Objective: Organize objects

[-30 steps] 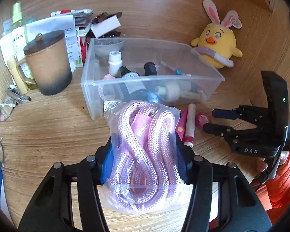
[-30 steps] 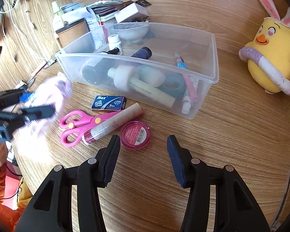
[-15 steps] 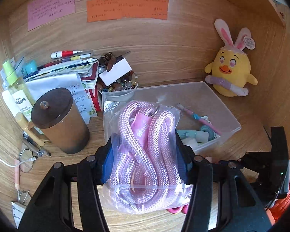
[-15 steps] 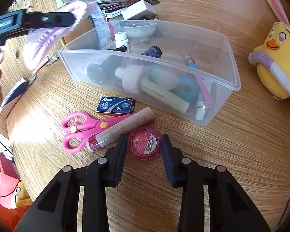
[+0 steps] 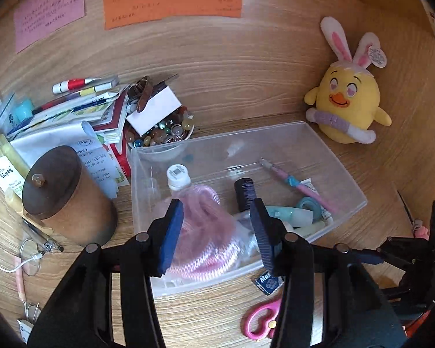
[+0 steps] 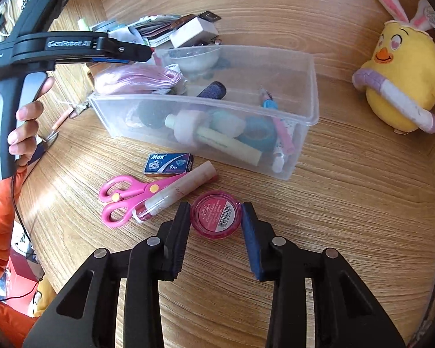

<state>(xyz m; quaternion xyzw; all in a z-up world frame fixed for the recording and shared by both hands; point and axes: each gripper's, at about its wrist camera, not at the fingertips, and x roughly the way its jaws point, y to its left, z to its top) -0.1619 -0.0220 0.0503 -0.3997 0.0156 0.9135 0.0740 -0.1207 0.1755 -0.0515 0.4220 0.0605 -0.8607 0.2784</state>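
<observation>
Two grippers worked over a wooden desk (image 6: pixel 348 203) crowded with small things. The largest item on it was a clear plastic bin (image 6: pixel 310 87), open at the top, holding bottles, a roll of tape, a pen and tubes. A yellow plush chick (image 6: pixel 403 81) with rabbit ears sat well apart from the bin, against the back wall.

The left gripper (image 5: pixel 216 203), held in a hand (image 6: pixel 23 124), hung above the left end of the bin. Its jaws had just been closing a little, yet they stood apart with nothing pressed between the pads. Below them a bag of pink rope (image 5: pixel 206 232) lay in that end of the bin, partly above the rim in the right wrist view and blurred there.

A brown mug (image 5: pixel 63 200) with a dark lid stood just beside the bin, in front of a heap of papers and a bowl of beads (image 5: pixel 162 136).

In front of the bin lay pink scissors (image 6: pixel 124 200), with a pale tube (image 6: pixel 177 194) across their blades and a small blue box (image 6: pixel 168 163) near the bin's wall.

The right gripper (image 6: pixel 216 206) was low over the desk. Its jaws had just been closing and stood narrow, both pads against the sides of a round pink jar (image 6: pixel 216 217) that rested on the wood near the tube.
</observation>
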